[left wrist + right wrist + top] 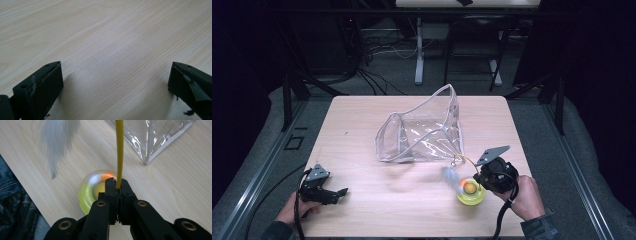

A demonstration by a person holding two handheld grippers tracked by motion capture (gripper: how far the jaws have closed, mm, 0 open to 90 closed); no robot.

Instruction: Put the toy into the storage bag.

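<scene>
A yellow-green round toy base with an orange ball inside sits near the table's front right. A thin yellow wand rises from it, and a grey-white feather hangs blurred at its end. My right gripper is shut on the yellow wand just above the base. A clear plastic pouch with grey trim lies open at the table's middle. My left gripper rests open over bare wood at the front left, holding nothing.
The light wooden table has its front edge close to both hands. A dark sleeve or trouser fabric lies past the table edge in the right gripper view. Table legs and cables stand on the floor behind.
</scene>
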